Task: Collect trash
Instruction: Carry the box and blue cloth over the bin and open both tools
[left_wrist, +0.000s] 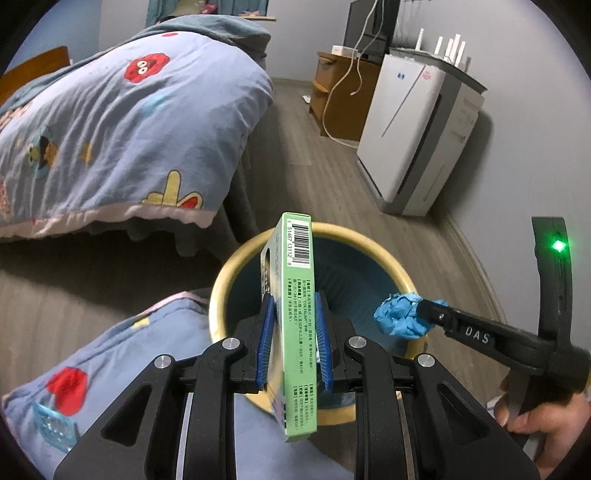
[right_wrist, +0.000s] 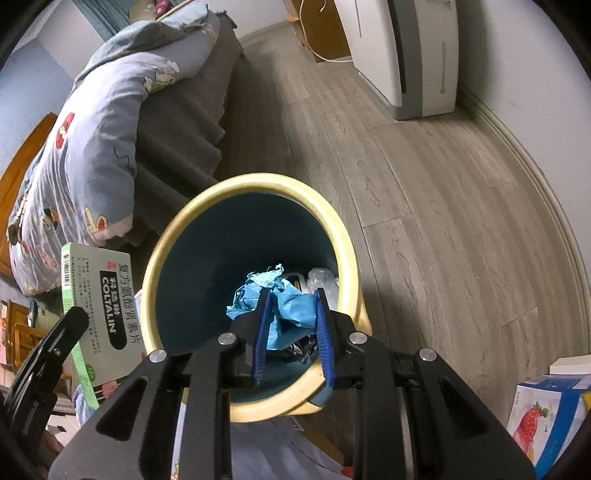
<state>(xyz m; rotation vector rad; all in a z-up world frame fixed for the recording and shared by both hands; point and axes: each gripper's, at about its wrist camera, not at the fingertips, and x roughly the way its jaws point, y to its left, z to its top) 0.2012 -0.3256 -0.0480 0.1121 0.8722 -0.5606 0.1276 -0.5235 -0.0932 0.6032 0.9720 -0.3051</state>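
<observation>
Two claws in play, each clamped on one piece of trash. Left claw (left_wrist: 293, 325) pinching one green medicine box (left_wrist: 297, 317) on edge between blue pads, upright, barcode end up, over the near rim of one yellow-rimmed bin (left_wrist: 236, 258). Right claw (right_wrist: 291, 325) pinching one crumpled blue paper wad (right_wrist: 286, 314) above the bin's (right_wrist: 332, 221) dark blue mouth. At the bottom of the bin, some clear plastic (right_wrist: 323, 282) and other scraps, too hidden to count. One quilt-covered bed (left_wrist: 110, 129) just beside the bin, one white appliance (left_wrist: 410, 140) against the wall.
</observation>
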